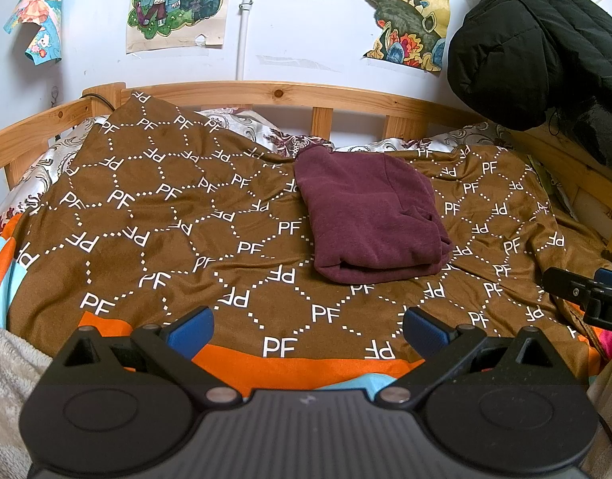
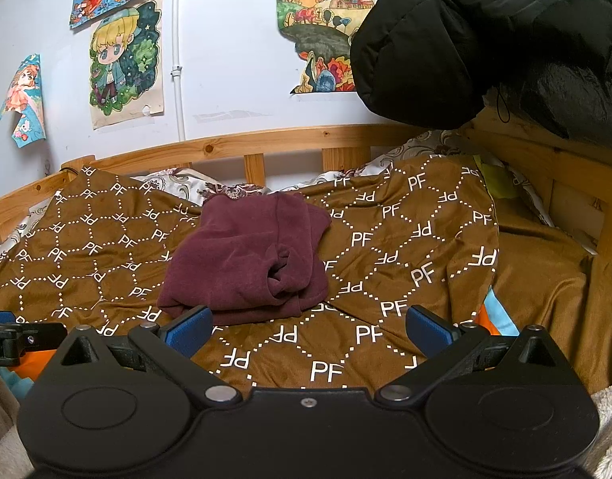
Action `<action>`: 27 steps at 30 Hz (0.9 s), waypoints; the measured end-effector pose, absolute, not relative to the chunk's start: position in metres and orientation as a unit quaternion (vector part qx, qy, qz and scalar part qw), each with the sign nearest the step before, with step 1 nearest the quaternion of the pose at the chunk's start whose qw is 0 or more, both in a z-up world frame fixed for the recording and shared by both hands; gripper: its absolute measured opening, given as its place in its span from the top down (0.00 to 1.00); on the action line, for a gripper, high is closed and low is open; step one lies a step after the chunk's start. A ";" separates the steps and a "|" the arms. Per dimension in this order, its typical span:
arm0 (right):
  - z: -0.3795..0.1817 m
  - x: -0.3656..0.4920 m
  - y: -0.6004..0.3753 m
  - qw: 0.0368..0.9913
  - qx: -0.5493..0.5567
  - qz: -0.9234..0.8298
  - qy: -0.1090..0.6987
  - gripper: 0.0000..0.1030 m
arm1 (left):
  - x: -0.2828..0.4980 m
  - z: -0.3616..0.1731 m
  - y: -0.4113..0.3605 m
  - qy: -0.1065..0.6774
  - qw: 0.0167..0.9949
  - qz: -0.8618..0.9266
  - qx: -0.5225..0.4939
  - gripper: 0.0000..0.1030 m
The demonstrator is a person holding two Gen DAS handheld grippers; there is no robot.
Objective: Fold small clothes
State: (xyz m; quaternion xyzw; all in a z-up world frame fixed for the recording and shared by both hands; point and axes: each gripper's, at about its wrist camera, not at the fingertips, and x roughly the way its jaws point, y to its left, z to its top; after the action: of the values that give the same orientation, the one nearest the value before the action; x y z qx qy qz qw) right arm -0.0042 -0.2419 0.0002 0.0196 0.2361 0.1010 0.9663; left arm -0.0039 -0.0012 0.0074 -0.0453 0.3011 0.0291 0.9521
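Note:
A maroon fleece garment [image 1: 369, 219] lies folded into a thick bundle on the brown PF-patterned blanket [image 1: 166, 219]. In the right wrist view the same garment [image 2: 246, 263] sits just beyond the left fingertip. My left gripper [image 1: 307, 329] is open with nothing between its blue pads, well short of the garment and to its left. My right gripper [image 2: 307, 329] is open too, holding nothing, with the garment's near edge right ahead of it. The right gripper's black tip [image 1: 585, 295] shows at the right edge of the left wrist view.
A wooden bed rail [image 1: 290, 97] runs along the far side against a white wall with drawings. A black padded jacket [image 2: 485, 40] hangs over the rail at the right. A fuzzy beige throw [image 1: 10, 379] lies at the near left. An orange blanket band [image 1: 306, 367] runs along the near edge.

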 end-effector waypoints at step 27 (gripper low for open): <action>0.001 -0.004 -0.241 0.966 0.020 0.101 0.238 0.01 | -0.004 0.004 0.002 0.309 0.949 0.041 -0.041 0.01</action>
State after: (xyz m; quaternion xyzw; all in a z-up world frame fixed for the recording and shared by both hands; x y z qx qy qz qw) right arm -0.0037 -0.2415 0.0006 0.0200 0.2383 0.1006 0.9657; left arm -0.0037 0.0023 0.0042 -0.0414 0.3090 0.0413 0.9493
